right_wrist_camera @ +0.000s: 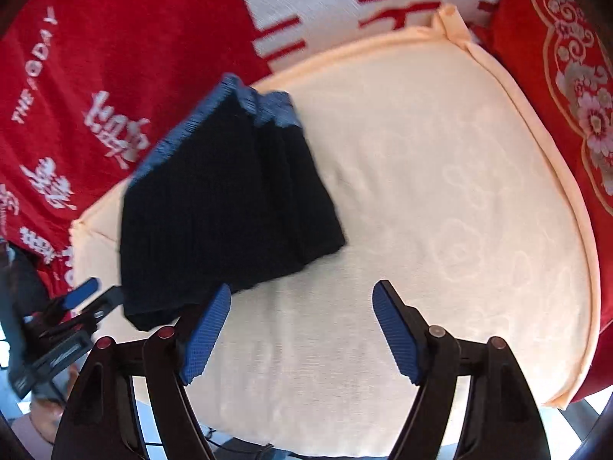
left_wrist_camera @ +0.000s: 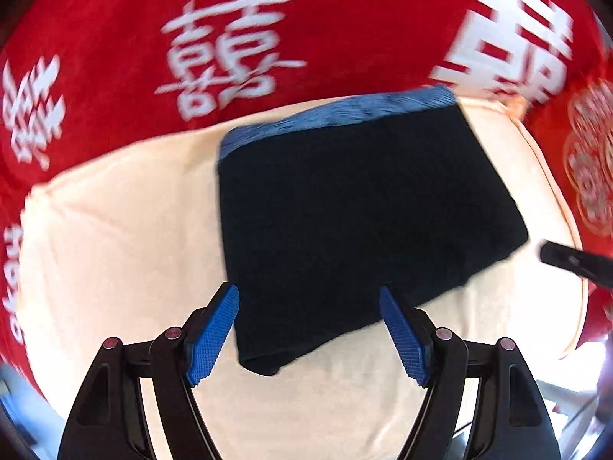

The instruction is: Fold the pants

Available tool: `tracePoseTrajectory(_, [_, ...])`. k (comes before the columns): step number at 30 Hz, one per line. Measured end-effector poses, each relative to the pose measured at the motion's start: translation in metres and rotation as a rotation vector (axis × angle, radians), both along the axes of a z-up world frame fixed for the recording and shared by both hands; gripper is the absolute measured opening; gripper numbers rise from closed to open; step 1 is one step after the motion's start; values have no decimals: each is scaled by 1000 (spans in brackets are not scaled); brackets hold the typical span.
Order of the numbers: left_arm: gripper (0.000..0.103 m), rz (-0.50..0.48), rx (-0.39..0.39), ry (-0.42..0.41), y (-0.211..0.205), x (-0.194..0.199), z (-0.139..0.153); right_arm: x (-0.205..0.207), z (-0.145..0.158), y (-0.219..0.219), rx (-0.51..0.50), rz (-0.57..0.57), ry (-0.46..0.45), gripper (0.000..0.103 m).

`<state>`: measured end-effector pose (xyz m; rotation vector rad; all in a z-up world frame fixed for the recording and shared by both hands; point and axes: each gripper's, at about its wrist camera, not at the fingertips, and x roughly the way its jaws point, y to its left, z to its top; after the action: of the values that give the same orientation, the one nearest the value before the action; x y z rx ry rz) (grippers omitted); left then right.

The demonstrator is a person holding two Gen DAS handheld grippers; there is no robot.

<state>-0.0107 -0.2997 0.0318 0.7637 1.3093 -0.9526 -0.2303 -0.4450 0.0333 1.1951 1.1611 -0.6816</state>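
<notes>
While spread wide over the cream cushion [left_wrist_camera: 115, 230], the left gripper [left_wrist_camera: 309, 329] held nothing, blue pads [left_wrist_camera: 212, 339] parted to either side of the near corner of the pants [left_wrist_camera: 364, 214]. Seemed to hover just above that corner; whether a pad touched the cloth could not be told. Lay folded into a dark block on the cushion's left half, those pants, blue waistband [left_wrist_camera: 337, 115] toward the red blanket [left_wrist_camera: 115, 57] behind the cushion. Showed again in the right wrist view, pants [right_wrist_camera: 214, 207] at the cushion's [right_wrist_camera: 440, 211] left end, with the left gripper [right_wrist_camera: 92, 295] just beside their near left corner. Farther right along the cushion, the right gripper [right_wrist_camera: 302, 329] gaped equally wide, empty, over bare cream fabric, its left pad [right_wrist_camera: 205, 337] near the pants' lower edge, touching or not unclear. Beyond the cushion's right edge stood a red embroidered pillow [right_wrist_camera: 574, 96].
</notes>
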Motion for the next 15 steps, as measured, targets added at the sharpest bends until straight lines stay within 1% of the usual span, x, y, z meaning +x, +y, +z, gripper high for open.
tracePoseTrajectory(2, [77,45,0,0,1,12,-6,15,8,-1,-18,27,-32,53])
tracePoseTrajectory(4, [77,88,5,-10,0,24,-14,32,7,-5,-18,68,-52,48])
tracePoseTrajectory(6, [77,120,29,-7,-2,31,-27,50,-1,-8,-8,113,-53,46])
tracePoseTrajectory(8, [77,142,29,4,-2,34,-35,65,-13,-10,-3,150,-39,46])
tracePoseTrajectory(11, [77,155,28,12,-2,32,-48,77,-32,-6,-14,210,30,46])
tracePoseTrajectory(12, [77,162,26,18,-1,31,-52,77,-37,-4,-14,219,40,46])
tracePoseTrajectory(14, [89,172,24,15,0,31,-55,75,-38,-2,-23,230,33,46])
tracePoseTrajectory(15, [89,172,21,15,1,31,-56,74,-37,-1,-26,238,35,46])
